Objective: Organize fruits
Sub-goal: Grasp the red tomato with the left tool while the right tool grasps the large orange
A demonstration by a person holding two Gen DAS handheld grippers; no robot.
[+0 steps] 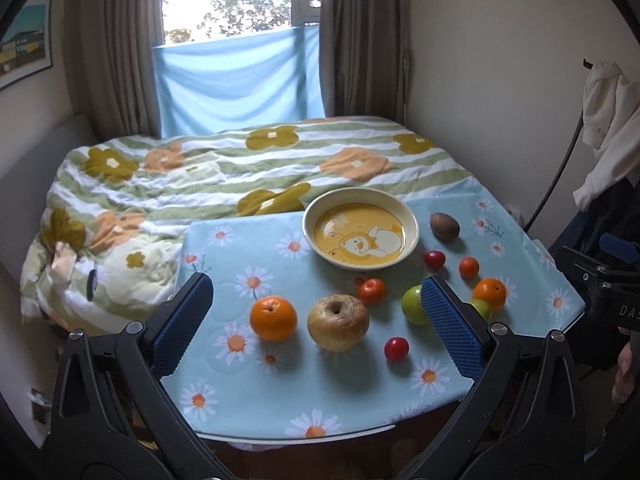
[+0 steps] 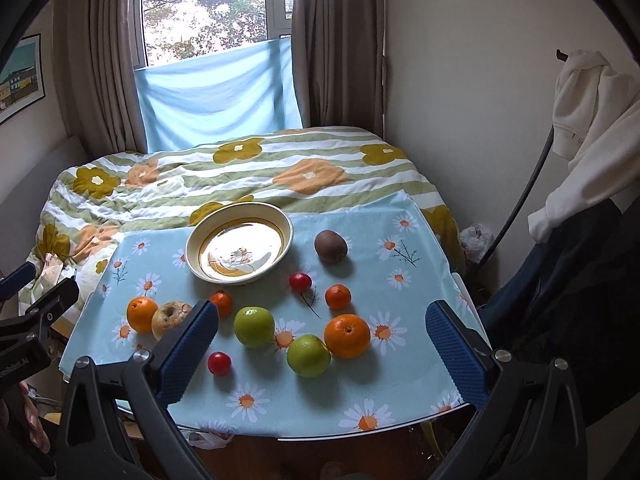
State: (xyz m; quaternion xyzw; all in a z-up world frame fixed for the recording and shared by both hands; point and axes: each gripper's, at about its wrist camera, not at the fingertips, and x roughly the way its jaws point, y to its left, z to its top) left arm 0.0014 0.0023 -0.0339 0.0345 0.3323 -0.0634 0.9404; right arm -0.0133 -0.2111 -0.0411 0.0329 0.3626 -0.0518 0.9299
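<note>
An empty cream bowl (image 1: 360,230) (image 2: 239,242) with a yellow cartoon inside stands at the table's far side. Fruits lie loose on the daisy tablecloth (image 1: 248,376) (image 2: 304,404): a large orange (image 1: 273,318) (image 2: 142,314), a pale apple (image 1: 338,322) (image 2: 170,318), another orange (image 1: 489,293) (image 2: 347,335), two green apples (image 2: 254,326) (image 2: 308,355), small tangerines (image 1: 371,291) (image 2: 338,296), red plums (image 1: 396,348) (image 2: 219,363) and a kiwi (image 1: 444,226) (image 2: 330,246). My left gripper (image 1: 316,320) is open above the near edge, empty. My right gripper (image 2: 322,344) is open, empty.
Behind the table lies a bed with a flowered striped quilt (image 1: 224,172) (image 2: 248,168). A window with brown curtains (image 1: 360,36) is beyond. Clothes hang on a rack at the right (image 2: 592,120). The right gripper's body shows at the left wrist view's right edge (image 1: 604,280).
</note>
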